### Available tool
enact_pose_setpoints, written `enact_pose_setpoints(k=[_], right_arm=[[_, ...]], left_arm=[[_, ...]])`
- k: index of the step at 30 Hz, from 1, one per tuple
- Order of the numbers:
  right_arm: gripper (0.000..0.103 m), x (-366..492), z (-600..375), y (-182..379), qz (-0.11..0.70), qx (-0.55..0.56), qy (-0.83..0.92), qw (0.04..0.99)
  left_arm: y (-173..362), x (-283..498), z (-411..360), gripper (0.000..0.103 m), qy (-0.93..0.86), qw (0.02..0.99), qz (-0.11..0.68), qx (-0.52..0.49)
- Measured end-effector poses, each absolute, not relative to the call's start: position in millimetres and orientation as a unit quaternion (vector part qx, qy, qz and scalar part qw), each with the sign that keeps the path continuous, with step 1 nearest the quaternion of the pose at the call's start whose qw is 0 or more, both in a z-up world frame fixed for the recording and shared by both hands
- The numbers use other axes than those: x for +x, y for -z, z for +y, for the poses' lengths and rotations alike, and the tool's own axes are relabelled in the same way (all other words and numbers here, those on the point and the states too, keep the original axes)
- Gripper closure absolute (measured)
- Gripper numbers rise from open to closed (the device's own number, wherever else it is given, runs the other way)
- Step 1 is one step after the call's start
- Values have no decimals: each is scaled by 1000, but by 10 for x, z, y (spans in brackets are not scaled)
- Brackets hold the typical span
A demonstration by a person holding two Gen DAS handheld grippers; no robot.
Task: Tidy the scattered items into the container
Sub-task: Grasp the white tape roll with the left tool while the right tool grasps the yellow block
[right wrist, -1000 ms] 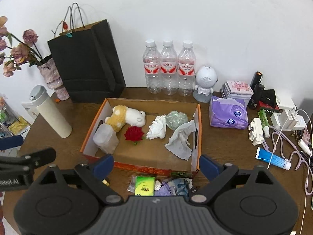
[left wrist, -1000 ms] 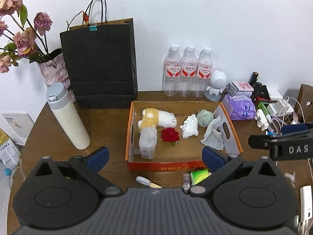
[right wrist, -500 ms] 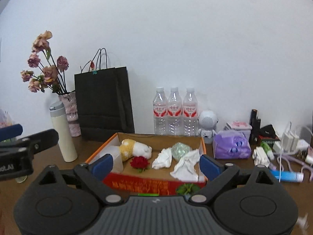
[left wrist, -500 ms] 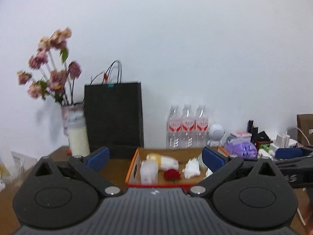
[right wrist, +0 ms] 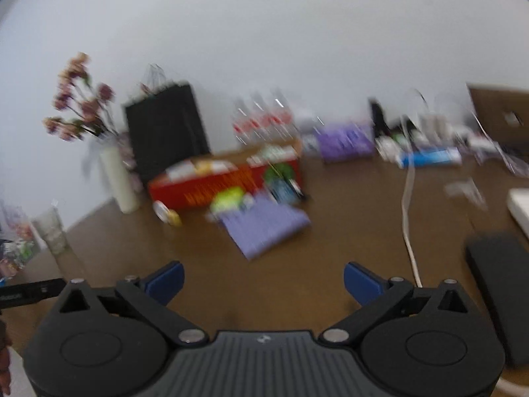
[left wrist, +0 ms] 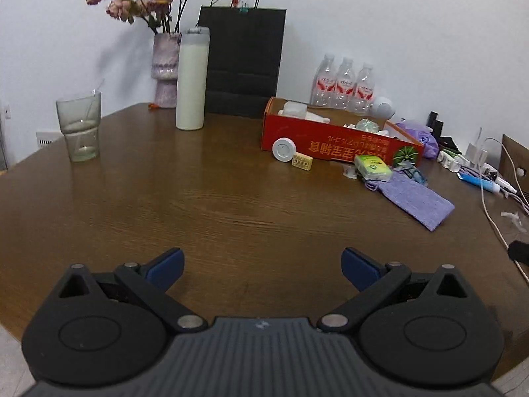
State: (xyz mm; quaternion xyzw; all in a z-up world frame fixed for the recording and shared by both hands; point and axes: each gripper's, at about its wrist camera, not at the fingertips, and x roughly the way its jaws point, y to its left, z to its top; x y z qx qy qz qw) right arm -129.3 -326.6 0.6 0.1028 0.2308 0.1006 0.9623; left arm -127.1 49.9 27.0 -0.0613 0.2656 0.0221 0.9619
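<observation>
The red box (left wrist: 334, 139) sits far across the table (left wrist: 205, 205), with the green pack (left wrist: 373, 166) and purple cloth (left wrist: 413, 198) lying just in front. A second ago I hung right over it. Now I've pulled back low. My left gripper (left wrist: 261, 266) and right gripper (right wrist: 263, 279) are wide and empty, so those things still wait.

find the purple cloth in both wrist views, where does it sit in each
Left wrist: the purple cloth lies right of centre, flat on the table, near the right end of the red box.
Right wrist: the purple cloth is near centre, blurred, in front of the red box.
Shared landmark: the black paper bag behind the box.
</observation>
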Motion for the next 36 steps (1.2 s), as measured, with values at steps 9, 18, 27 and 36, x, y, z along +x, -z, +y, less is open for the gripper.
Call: enact_pose_setpoints(k=[9, 18, 27, 36], right_arm=[[10, -592, -2800, -235, 221, 57, -160, 961], [55, 774, -1666, -138, 270, -74, -298, 913], [80, 1468, -1062, 198, 295, -127, -314, 893], [89, 1359, -1054, 200, 284, -133, -323, 893]], left_arm=[[-548, -479, 605, 0, -5, 972, 233, -38], [-588, 602, 1002, 1, 28, 962, 266, -58], [-357, 1233, 953, 1, 67, 944, 307, -100], [-175, 1762, 741, 62, 75, 916, 370, -140]])
